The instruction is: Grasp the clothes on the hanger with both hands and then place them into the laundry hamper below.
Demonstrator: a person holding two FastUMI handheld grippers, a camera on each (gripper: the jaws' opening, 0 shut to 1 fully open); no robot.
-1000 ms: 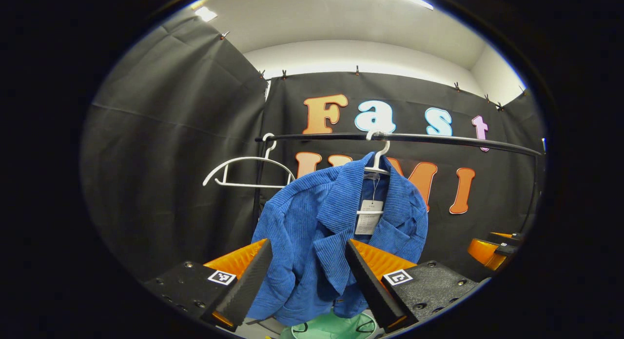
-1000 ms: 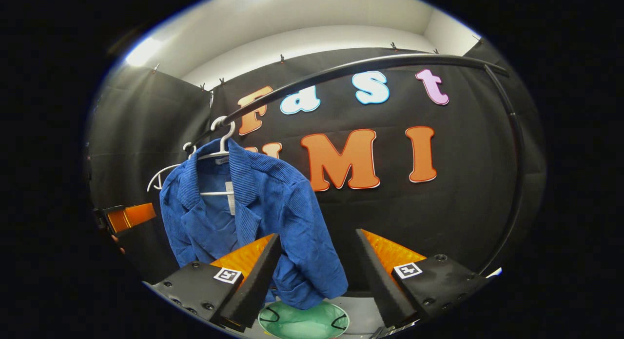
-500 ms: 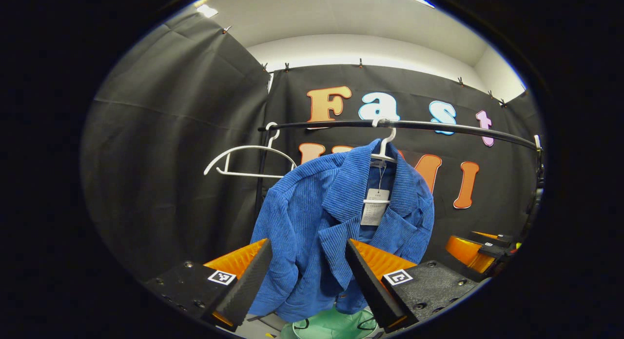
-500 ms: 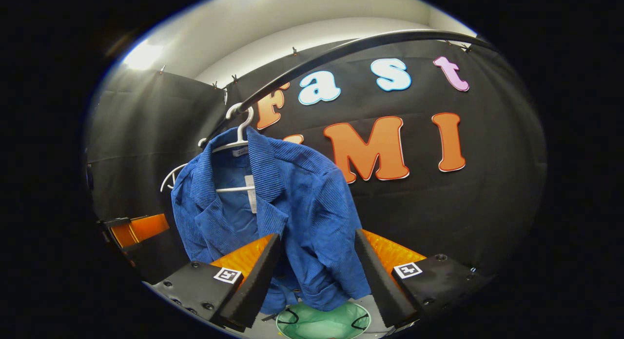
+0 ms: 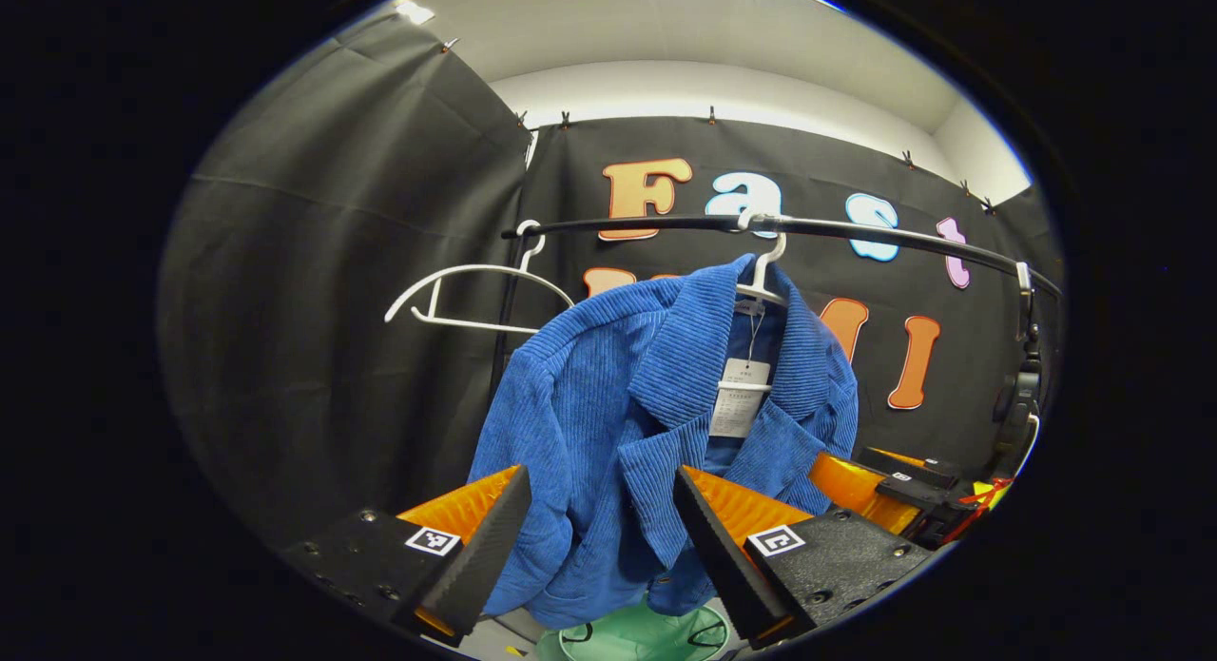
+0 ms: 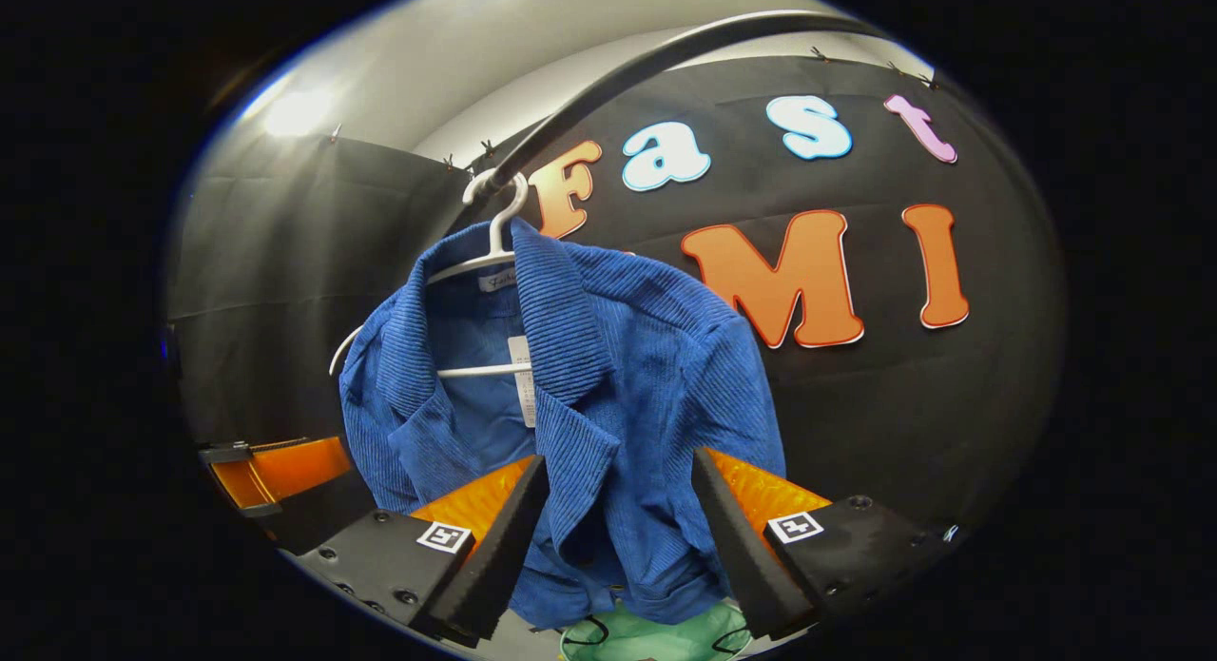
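A blue corduroy jacket (image 5: 627, 423) (image 6: 608, 404) hangs on a white hanger (image 5: 761, 281) (image 6: 494, 247) from a black rail (image 5: 856, 231) (image 6: 608, 81), a paper tag dangling inside its collar. My left gripper (image 5: 599, 537) is open, its fingers framing the jacket's lower front without touching it. My right gripper (image 6: 618, 537) is open too, close to the jacket's other side. Each gripper shows in the other's view: the right gripper (image 5: 894, 495) and the left gripper (image 6: 276, 466). A green laundry hamper (image 5: 647, 637) (image 6: 656, 637) sits below the jacket.
An empty white hanger (image 5: 466, 295) hangs on the rail left of the jacket. The rail's upright post (image 5: 1022, 357) stands at the right end. Black cloth walls close the booth on all sides.
Both grippers have moved closer to the jacket, which looks larger in each view. The right gripper has come nearer to the left one. Both stay open.
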